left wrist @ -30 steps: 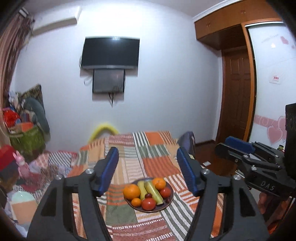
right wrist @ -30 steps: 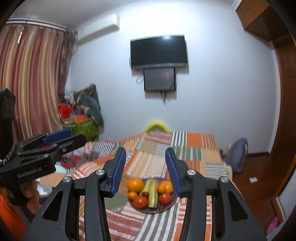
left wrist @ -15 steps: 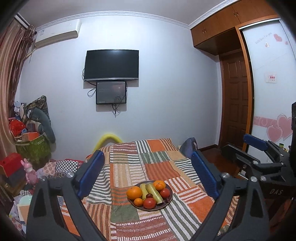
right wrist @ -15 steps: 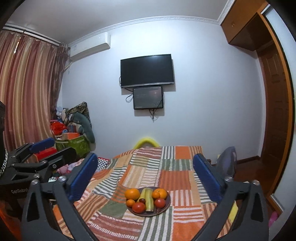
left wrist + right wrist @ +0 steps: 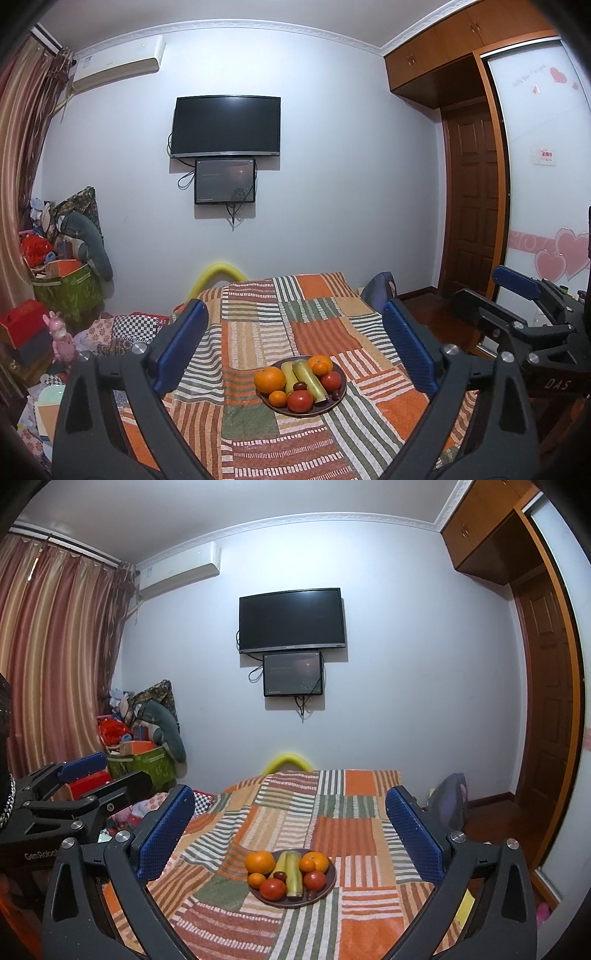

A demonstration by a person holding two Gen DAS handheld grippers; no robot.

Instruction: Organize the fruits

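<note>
The bed (image 5: 295, 332), under a patchwork blanket of orange, green and striped squares, is the biggest thing here, and everything else is placed from the plate (image 5: 334, 404) standing on it. That dark round plate sits near the foot of the bed, out in the middle of the blanket.

Both tools hang above and short of the plate, well apart from it. The left gripper (image 5: 295, 350) has its blue pads spread wide with nothing between them; the right gripper (image 5: 291, 834) is likewise spread wide and empty.

On the plate, the fruit lies packed together, pieces touching. The large orange (image 5: 269, 380) at the left side is the biggest, firm and round, so it would likely roll unless pinched across its widest part. Two long yellow-green pieces (image 5: 308, 378) lie across the middle; they look stiff and are best taken across the narrow width. A second orange (image 5: 320, 363) sits at the far side. The red tomato (image 5: 300, 400) at the near edge is probably soft and smooth, needing a gentle squeeze. The small orange (image 5: 277, 398) beside it looks light and easy.
</note>
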